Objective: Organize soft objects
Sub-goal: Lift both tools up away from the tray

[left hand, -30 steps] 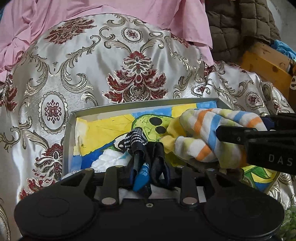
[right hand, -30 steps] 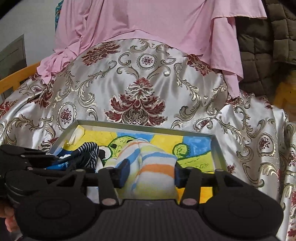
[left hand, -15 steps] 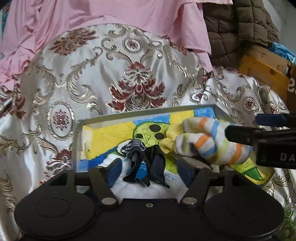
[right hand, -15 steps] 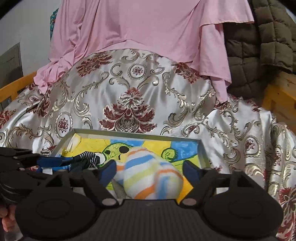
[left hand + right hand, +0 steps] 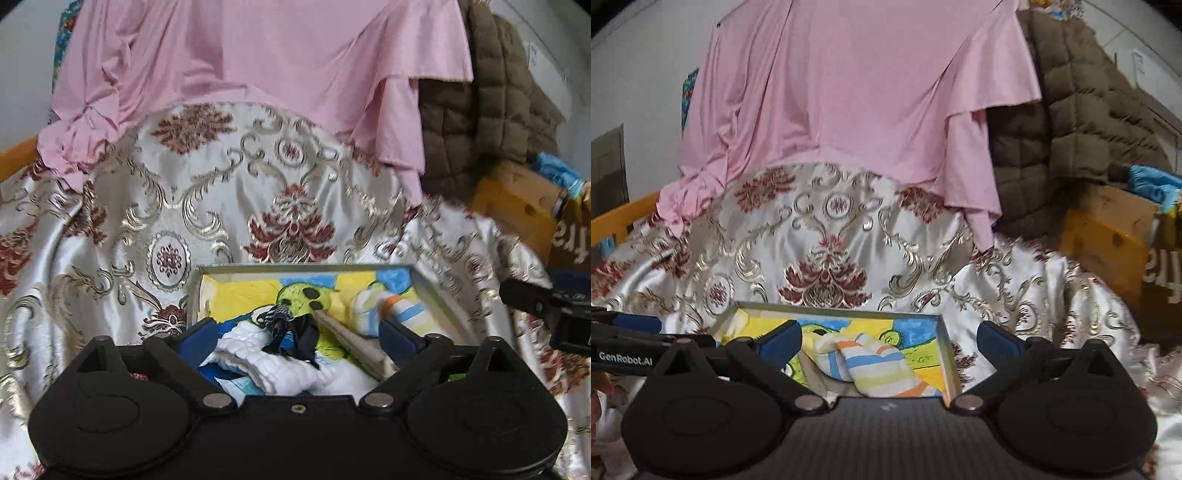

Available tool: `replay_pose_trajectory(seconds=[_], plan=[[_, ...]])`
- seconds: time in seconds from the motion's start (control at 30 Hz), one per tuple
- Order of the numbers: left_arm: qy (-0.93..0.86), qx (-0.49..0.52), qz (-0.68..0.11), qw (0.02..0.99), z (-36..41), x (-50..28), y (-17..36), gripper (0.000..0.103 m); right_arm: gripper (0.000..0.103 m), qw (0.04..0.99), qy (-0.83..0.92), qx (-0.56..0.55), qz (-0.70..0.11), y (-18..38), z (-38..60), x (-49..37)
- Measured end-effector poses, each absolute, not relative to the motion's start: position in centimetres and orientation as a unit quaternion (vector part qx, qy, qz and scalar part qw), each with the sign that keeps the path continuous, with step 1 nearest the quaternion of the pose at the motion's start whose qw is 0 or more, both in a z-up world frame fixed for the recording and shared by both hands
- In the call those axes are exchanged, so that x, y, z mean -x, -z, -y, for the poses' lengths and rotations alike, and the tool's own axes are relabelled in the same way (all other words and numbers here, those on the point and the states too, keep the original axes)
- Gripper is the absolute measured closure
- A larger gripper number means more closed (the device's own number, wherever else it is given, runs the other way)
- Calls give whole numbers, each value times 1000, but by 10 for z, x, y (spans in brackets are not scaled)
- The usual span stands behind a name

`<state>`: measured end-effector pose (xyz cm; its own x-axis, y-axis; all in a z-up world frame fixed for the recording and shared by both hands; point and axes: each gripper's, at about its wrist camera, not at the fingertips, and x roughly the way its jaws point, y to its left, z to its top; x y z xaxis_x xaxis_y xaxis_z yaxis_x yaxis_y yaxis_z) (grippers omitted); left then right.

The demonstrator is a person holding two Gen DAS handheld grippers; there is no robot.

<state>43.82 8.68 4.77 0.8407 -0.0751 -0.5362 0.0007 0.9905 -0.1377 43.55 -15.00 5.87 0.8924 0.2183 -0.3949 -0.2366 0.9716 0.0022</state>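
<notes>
Standing wide apart with nothing between their jaws, which had just been opening, the left gripper [image 5: 299, 336] and right gripper [image 5: 888, 338] left the dark sock [image 5: 291, 330] and striped sock [image 5: 875, 365] lying inside the tray [image 5: 947, 350], apparently delivered for sorting.

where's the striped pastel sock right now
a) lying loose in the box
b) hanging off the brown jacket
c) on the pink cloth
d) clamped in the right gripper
a: the striped sock lies inside the box, and the right gripper stands wide open, its pads clear of the sock.
</notes>
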Motion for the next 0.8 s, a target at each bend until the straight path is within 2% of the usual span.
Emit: replay_pose_trajectory(seconds=[0.17,0.43,0.8], plan=[[39,89,-250,963,-80,-395,-75,1,0,974,-123,12,-190,-81,163,-397],[53,100,-216,970,-64,-320,-102,1,0,977,-131,7,-169,-109,185,-328],[44,101,-176,978,-48,-233,-118,1,0,982,-135,6,-132,-121,199,-238]])
